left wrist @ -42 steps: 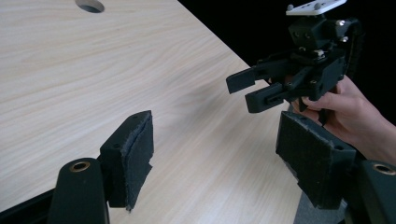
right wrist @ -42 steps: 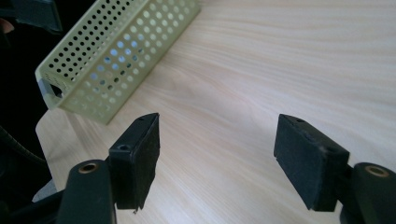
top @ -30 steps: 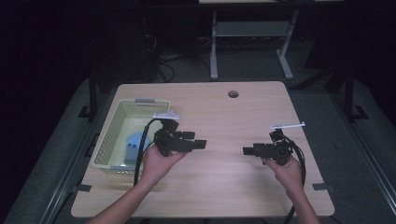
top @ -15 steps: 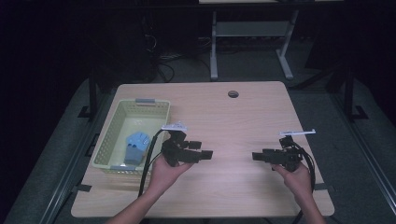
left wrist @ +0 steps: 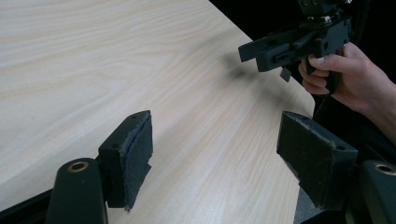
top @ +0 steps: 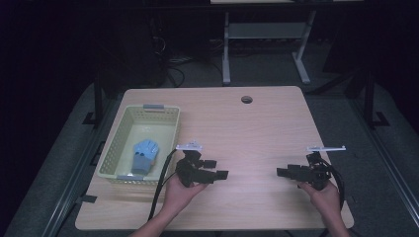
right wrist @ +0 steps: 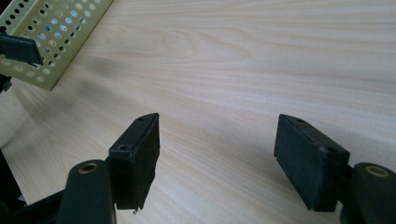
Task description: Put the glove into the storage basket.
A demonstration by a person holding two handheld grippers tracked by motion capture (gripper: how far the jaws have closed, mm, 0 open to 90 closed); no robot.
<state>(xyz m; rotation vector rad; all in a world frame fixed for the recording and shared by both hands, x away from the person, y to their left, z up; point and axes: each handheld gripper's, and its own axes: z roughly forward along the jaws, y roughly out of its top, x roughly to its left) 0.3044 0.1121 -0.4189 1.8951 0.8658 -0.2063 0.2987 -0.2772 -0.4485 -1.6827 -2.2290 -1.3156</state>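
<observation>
Pale wooden counter (top: 257,123) bare at centre; your left tool (top: 221,174) and right tool (top: 280,172) hover apart, jaws spread, empty. Blue cloth-like item (top: 144,152) lies inside yellow perforated plastic basket (top: 153,112), likely already deposited.

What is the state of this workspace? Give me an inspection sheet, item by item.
Surface: wooden table, bare, round hole near far edge.
Job's things: blue object lying inside the yellow basket at the table's left.
Clutter: nothing seen.
Grippers: left tool and right tool hand-held above the near table, jaws open, holding nothing.
Cables: black cable trails from the left tool.
Surroundings: dark floor, metal frame beyond the table.
</observation>
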